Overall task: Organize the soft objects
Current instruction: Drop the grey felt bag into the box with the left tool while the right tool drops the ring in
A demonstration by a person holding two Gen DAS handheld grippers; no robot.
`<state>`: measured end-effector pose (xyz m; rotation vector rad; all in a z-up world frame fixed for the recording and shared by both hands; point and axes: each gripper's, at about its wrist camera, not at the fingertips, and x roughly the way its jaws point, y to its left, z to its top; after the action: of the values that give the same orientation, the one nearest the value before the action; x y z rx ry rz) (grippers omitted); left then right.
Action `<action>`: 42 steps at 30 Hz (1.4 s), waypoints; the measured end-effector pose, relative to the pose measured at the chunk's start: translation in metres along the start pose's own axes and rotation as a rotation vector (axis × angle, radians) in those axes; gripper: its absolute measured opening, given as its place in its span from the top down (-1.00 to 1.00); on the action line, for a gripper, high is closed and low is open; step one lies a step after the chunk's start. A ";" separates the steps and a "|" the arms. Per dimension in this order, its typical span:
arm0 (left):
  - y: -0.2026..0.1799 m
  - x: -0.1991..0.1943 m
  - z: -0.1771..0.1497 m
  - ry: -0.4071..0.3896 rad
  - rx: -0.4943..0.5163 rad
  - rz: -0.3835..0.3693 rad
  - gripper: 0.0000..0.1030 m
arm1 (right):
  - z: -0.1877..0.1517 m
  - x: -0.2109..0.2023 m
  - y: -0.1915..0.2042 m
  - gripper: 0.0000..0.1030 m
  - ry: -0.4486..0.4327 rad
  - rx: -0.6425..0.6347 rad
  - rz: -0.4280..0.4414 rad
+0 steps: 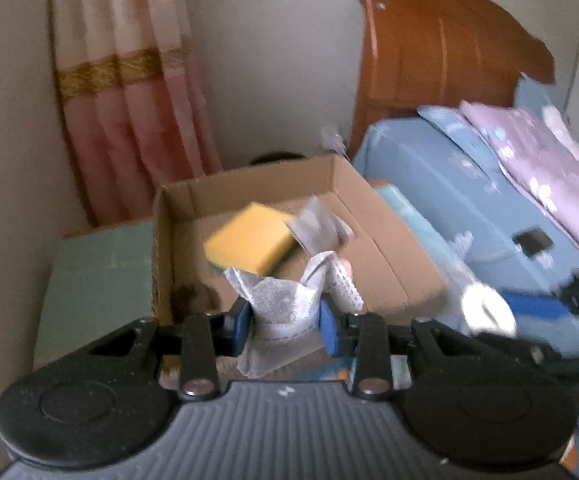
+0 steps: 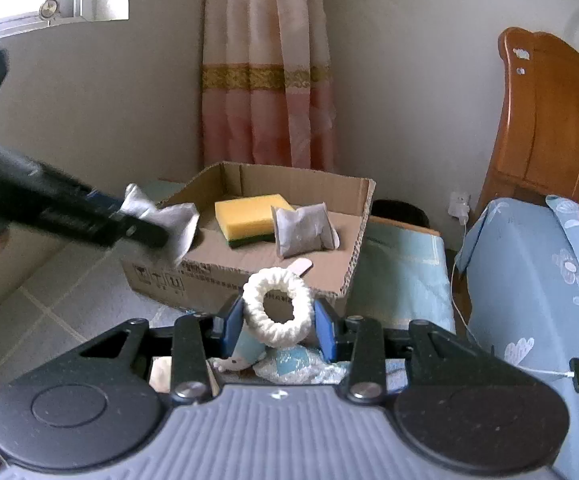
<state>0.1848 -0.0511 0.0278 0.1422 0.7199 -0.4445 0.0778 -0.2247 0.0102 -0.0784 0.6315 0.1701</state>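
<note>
Left gripper (image 1: 285,320) clamped on a grey-white sachet (image 1: 281,308), held just outside the cardboard box (image 2: 353,236) at its left wall. Inside, near the far edge: yellow sponge (image 2: 249,212), second sachet (image 2: 303,230). Right gripper (image 2: 277,322) pinches a white scrunchie (image 2: 277,312) before the near wall. Step: carrying both to the box. Next likely needs clearing the walls, then release inside.
</note>
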 end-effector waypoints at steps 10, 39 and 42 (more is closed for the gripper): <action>0.008 -0.024 -0.016 -0.025 -0.042 0.081 -0.90 | 0.010 0.003 0.002 0.15 -0.013 -0.010 -0.004; 0.021 -0.064 -0.086 0.036 -0.117 0.199 -0.92 | 0.081 0.083 0.025 -0.95 0.061 0.018 0.025; 0.019 -0.065 -0.086 0.038 -0.128 0.176 -0.92 | 0.072 0.069 0.023 -0.98 0.058 0.019 0.029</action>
<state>0.0981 0.0116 0.0058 0.0930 0.7643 -0.2277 0.1700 -0.1835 0.0272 -0.0556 0.6925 0.1906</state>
